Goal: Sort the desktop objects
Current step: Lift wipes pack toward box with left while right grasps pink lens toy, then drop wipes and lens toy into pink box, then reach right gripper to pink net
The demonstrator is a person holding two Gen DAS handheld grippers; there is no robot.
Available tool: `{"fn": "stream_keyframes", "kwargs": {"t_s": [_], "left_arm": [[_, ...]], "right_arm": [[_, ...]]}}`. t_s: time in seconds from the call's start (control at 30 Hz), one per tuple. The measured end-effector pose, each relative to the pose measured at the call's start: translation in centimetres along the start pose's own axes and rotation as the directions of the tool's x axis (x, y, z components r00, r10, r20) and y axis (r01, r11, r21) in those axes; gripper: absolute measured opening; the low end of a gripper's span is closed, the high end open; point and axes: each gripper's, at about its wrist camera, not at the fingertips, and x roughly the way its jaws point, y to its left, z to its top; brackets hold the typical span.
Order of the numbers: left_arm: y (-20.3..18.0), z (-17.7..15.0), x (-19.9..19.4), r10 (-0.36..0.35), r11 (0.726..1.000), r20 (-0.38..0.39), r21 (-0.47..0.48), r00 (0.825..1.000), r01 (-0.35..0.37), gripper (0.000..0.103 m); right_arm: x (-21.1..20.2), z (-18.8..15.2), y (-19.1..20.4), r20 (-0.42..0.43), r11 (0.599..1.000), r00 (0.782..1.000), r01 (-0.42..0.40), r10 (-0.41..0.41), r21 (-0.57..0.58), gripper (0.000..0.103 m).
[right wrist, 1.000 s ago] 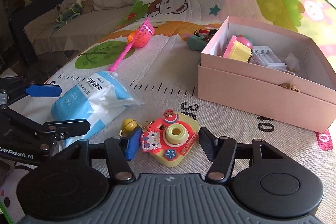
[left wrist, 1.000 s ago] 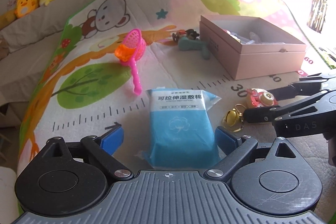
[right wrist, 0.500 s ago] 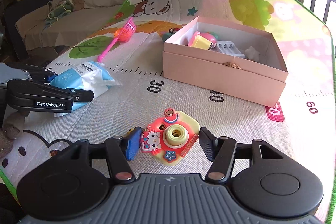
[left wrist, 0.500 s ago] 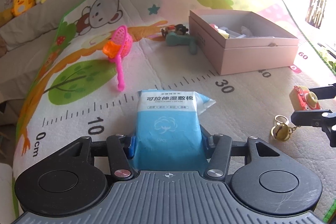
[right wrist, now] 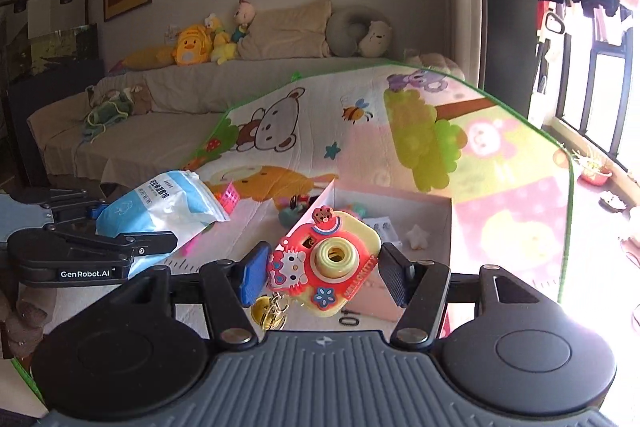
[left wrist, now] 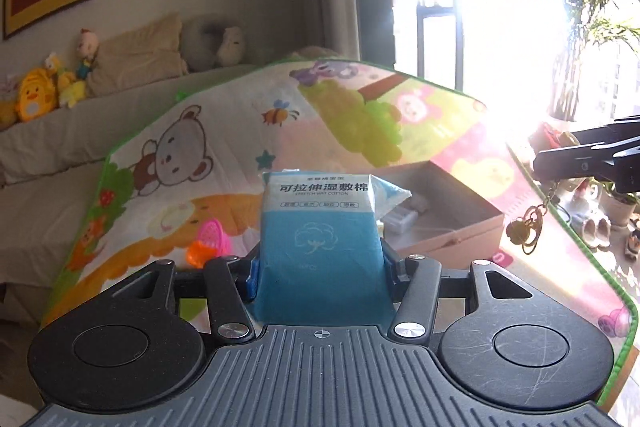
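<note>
Both loads now hang above the cartoon play mat (left wrist: 224,131), lifted since a second ago. The left gripper (left wrist: 320,269), then spread wide, has clamped the blue wet-cotton pack (left wrist: 318,227). The right gripper (right wrist: 323,269) keeps pinching the toy camera (right wrist: 328,259) near the pink box (right wrist: 400,203).

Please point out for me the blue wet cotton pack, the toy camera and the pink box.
Blue plastic wet cotton pack (left wrist: 320,239), left wrist view, front face.
Red and yellow toy camera (right wrist: 334,257), right wrist view, lens ring.
Pink cardboard box (left wrist: 452,235), left wrist view, near wall.
</note>
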Motion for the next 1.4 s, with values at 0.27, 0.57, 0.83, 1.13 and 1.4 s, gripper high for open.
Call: {"fn": "stream_keyframes", "kwargs": {"t_s": [0.27,0.57,0.83,1.13,1.4], "left_arm": [[-1.9,6.8,6.7,-0.104,0.994,0.069,-0.006,0.992,0.105,0.058],[-2.8,0.9,12.3,-0.162,0.987,-0.092,-0.033,0.982,0.160,0.096],[3.7,-7.6,11.7,0.092,0.987,-0.264,-0.102,0.960,-0.123,0.097],[8.8,-9.4,10.4,0.235,0.948,-0.241,-0.158,0.942,-0.277,0.101],[9.6,-10.2,9.9,0.211,0.946,-0.215,-0.202,0.954,-0.255,0.102]], "right_arm": [[3.5,7.2,-3.9,0.096,0.995,0.991,0.093,-0.094,0.019,0.059],[10.0,5.2,-7.3,-0.050,0.986,0.993,0.111,-0.105,0.128,0.069],[13.8,2.7,-3.9,-0.165,0.994,0.984,0.078,-0.066,0.070,0.072],[20.7,3.1,4.8,-0.314,0.996,0.946,-0.071,0.084,0.053,0.072],[29.6,3.9,13.5,-0.407,0.988,0.901,-0.150,0.152,0.036,0.072]]}}
